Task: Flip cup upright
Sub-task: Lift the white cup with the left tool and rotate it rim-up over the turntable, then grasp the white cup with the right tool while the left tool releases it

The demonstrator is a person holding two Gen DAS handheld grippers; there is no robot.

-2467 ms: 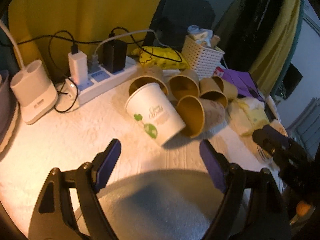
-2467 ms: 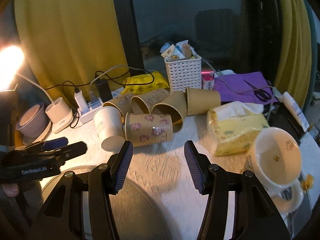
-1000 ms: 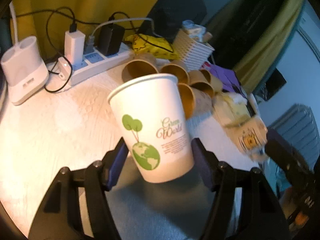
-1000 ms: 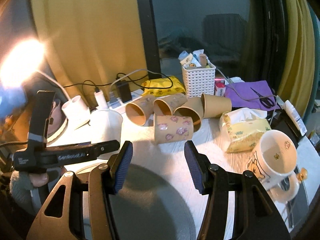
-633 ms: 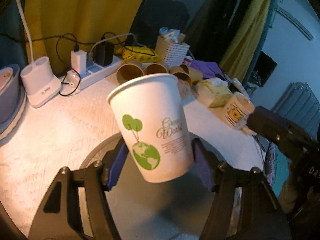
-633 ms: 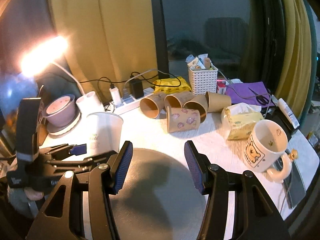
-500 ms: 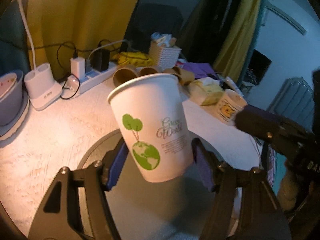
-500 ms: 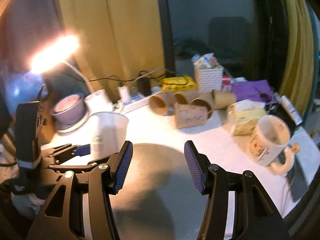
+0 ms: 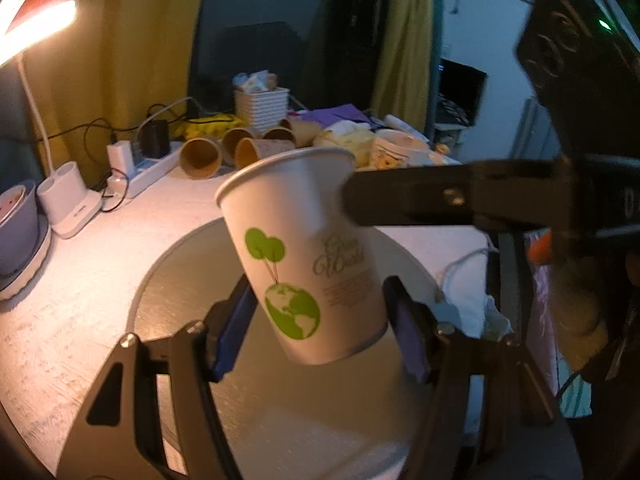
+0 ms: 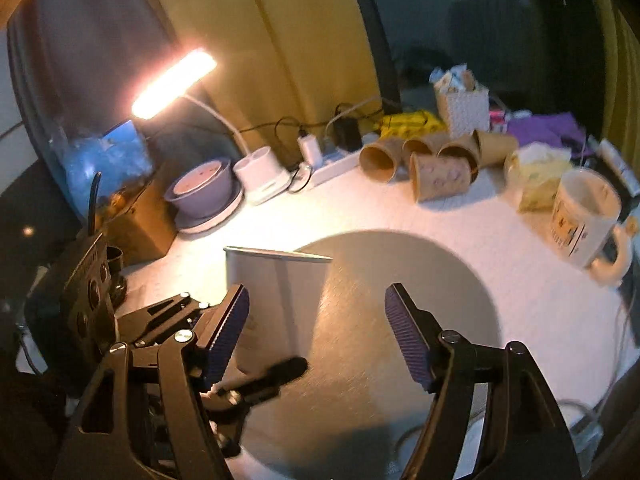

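The left gripper (image 9: 320,326) was clamped on the cup (image 9: 304,256) — mouth up, tilted toward 11 o'clock — over the grey disc (image 9: 280,408). The right gripper (image 10: 318,336) stood apart, holding nothing.

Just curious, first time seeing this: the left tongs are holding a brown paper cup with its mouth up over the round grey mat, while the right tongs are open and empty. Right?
Nearly. The cup is not brown: the left wrist view shows the left tongs gripping a white paper cup with a green globe print, mouth up over the round grey mat. The brown cups lie on the table behind. The right tongs are indeed open and empty.
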